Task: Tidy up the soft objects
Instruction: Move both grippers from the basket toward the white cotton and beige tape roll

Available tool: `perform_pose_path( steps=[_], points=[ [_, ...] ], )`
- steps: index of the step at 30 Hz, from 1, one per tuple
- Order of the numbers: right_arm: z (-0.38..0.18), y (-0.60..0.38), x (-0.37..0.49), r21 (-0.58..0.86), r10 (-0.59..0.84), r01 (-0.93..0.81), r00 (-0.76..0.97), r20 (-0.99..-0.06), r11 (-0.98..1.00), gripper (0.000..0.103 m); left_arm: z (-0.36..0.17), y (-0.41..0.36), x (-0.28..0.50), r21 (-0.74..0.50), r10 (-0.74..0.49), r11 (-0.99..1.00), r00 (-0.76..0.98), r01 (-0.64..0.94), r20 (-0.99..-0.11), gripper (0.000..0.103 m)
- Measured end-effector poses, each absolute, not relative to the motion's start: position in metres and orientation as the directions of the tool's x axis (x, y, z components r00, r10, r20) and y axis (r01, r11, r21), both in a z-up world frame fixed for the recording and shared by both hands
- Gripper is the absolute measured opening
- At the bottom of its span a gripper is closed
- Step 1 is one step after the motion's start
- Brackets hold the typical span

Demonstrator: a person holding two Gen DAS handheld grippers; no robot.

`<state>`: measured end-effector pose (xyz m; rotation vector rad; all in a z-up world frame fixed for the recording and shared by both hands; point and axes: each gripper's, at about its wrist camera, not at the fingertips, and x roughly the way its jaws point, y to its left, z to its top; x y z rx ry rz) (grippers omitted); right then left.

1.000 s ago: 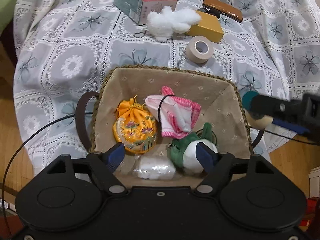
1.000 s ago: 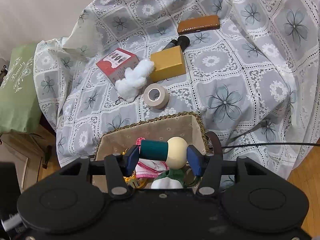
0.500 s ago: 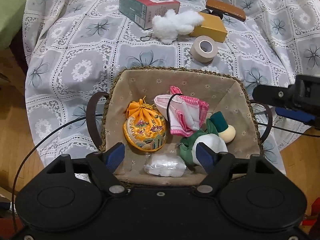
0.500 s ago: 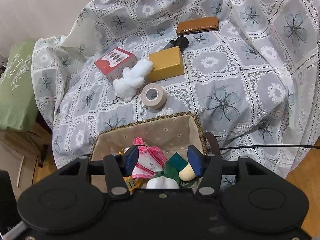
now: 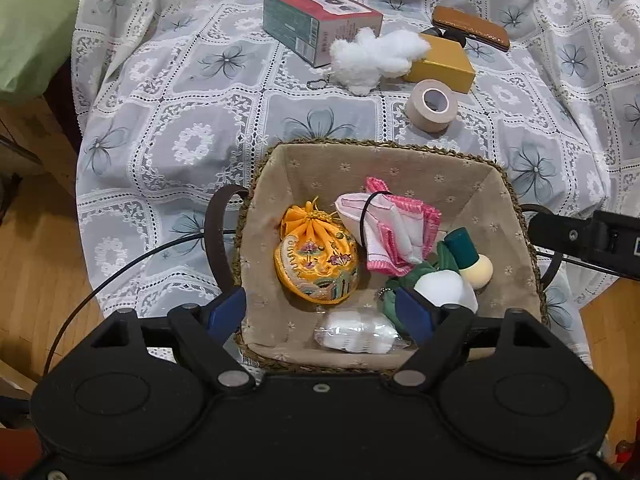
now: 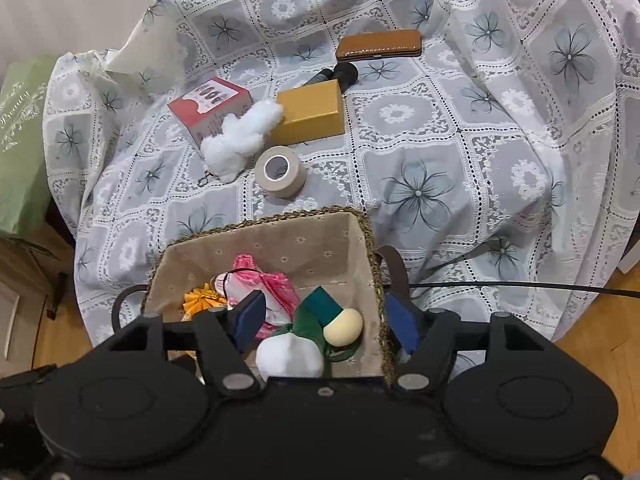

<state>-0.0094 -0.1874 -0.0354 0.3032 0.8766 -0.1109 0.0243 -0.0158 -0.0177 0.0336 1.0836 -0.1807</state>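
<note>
A cloth-lined basket [image 5: 400, 168] [image 6: 280, 240] sits at the table's near edge. It holds an orange pouch [image 5: 316, 260], a pink-and-white cloth [image 5: 396, 228], a green-and-white plush [image 5: 436, 292], a clear bag of white stuff [image 5: 356, 334], and a teal-and-cream sponge toy [image 5: 472, 260] [image 6: 340, 322]. A white fluffy plush [image 5: 376, 58] [image 6: 240, 140] lies on the tablecloth beyond the basket. My left gripper [image 5: 322, 314] is open over the basket's near rim. My right gripper [image 6: 324, 320] is open and empty above the basket's right side.
On the lace tablecloth beyond the basket: a red-and-green box [image 5: 316, 24], a yellow box [image 5: 440, 64], a tape roll [image 5: 432, 106], a brown case [image 5: 472, 28] and a dark tube [image 6: 336, 74]. A green bag [image 5: 32, 28] sits left. Wooden floor surrounds the table.
My right gripper opened and let the teal-and-cream sponge toy drop into the basket, then widened further. Both grippers have pulled back a little from the basket.
</note>
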Motion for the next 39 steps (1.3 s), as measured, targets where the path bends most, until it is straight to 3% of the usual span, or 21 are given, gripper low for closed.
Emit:
perform_pose_path(
  steps=[3, 39],
  points=[
    [-0.037, -0.187, -0.01, 0.203, 0.018, 0.219, 0.635, -0.772, 0.954, 0.07, -0.017, -0.015, 0.024, -0.056, -0.125, 0.986, 0.461, 0.16, -0.879, 0.085],
    [-0.044, -0.195, 0.08, 0.131, -0.029, 0.224, 0.596, -0.803, 0.966, 0.075, -0.015, -0.022, 0.084, -0.029, -0.098, 0.988, 0.468, 0.153, -0.878, 0.086]
  ],
)
